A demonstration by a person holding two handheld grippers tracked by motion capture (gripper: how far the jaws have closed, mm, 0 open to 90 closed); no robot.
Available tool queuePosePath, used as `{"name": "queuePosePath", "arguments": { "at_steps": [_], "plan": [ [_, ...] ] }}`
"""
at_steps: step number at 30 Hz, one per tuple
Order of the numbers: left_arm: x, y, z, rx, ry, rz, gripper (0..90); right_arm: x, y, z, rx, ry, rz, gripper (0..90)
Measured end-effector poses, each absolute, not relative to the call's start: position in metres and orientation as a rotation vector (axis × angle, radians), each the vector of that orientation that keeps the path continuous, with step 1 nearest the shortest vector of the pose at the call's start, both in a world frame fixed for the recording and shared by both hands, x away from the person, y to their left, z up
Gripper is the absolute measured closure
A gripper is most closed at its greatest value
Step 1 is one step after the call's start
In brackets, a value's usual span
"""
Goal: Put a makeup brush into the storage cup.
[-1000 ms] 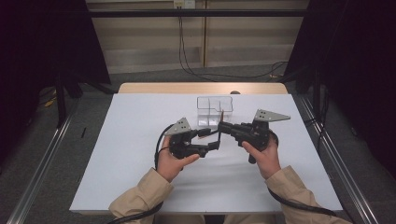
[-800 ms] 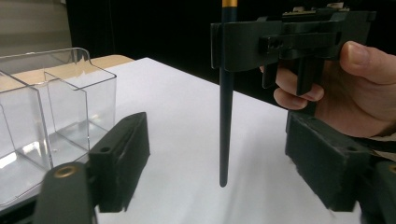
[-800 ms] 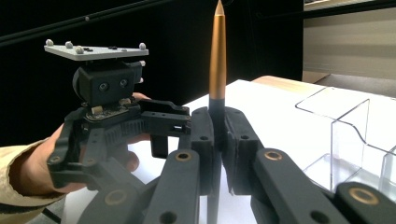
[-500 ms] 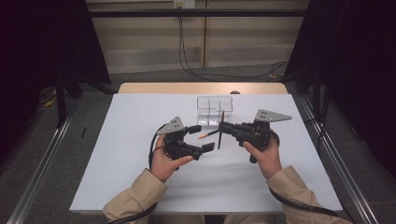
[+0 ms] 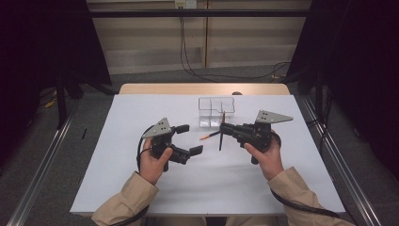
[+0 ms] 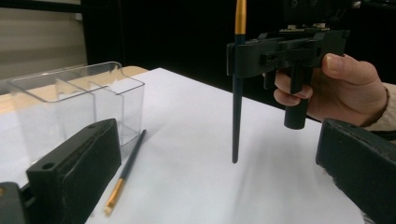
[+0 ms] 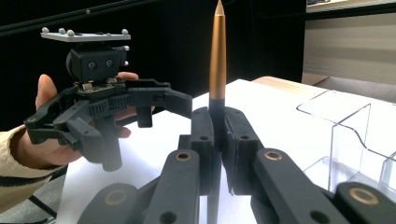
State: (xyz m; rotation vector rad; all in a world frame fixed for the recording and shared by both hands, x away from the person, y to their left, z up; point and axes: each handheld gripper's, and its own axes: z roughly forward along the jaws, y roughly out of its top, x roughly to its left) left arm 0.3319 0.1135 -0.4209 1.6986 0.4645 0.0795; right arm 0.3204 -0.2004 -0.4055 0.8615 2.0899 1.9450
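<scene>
My right gripper (image 5: 225, 130), right of centre in the high view, has its matte black jaws clamped tight on a slim paintbrush (image 6: 237, 93) held upright: a dark, smooth handle tapering downward and a copper-coloured ferrule rising above the pads to a point (image 7: 217, 51). In the left gripper view its lower tip hangs just above the white table cover (image 5: 141, 117), not touching. My left gripper (image 5: 189, 139), left of centre in the high view, has just been spreading its blocky black jaws and now stands wide apart with nothing between them. A second paintbrush (image 6: 125, 170) lies flat on the white sheet at lower left in the left gripper view, dark handle and gold ferrule, its handle end just beside the clear plastic compartment box (image 6: 74, 100); in the high view it lies between my two grippers, apart from both
</scene>
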Motion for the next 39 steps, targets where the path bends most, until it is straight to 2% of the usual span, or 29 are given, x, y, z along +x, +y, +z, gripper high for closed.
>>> {"name": "queuePosePath", "arguments": {
  "at_steps": [17, 39],
  "plan": [
    [0.325, 0.152, -0.418, 1.735, 0.473, 0.204, 0.0, 0.32, -0.203, -0.407, 0.859, 2.085, 1.94, 83.2],
    [0.314, 0.2, -0.418, 1.743, 0.526, 0.304, 0.0, 0.322, -0.208, -0.407, 0.867, 2.069, 1.933, 83.2]
  ]
}}
